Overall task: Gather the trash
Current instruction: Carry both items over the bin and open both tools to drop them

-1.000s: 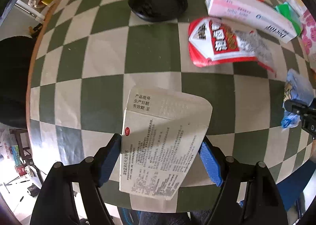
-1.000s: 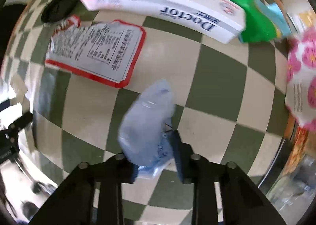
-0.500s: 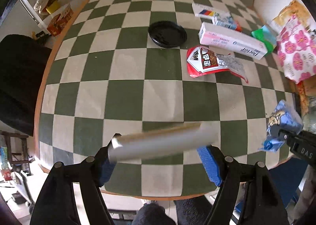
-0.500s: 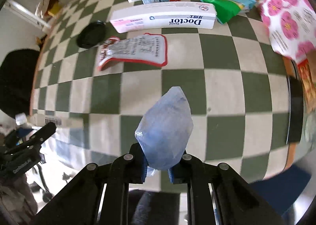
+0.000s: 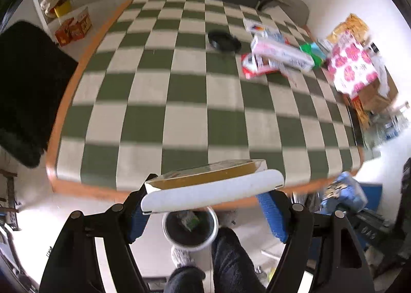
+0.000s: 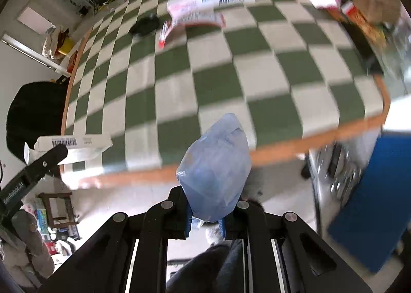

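You are at the drop-off step: your left gripper (image 5: 205, 205) jaws clamp the flattened box (image 5: 210, 186) just above the bin (image 5: 190, 228), beside the bench (image 5: 77, 185); your right gripper (image 6: 205, 218) pinches the blue wrapper (image 6: 215, 174); release over the bin

Green-and-cream checkered table (image 5: 185, 123) with orange rim, pale blue wrapper (image 6: 215, 180), white box (image 5: 210, 190), black lid (image 5: 223, 41)

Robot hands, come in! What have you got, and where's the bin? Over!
Left gripper shut on white carton, above trash bin. Right gripper shut on blue wrapper. Nothing blocking the bin.
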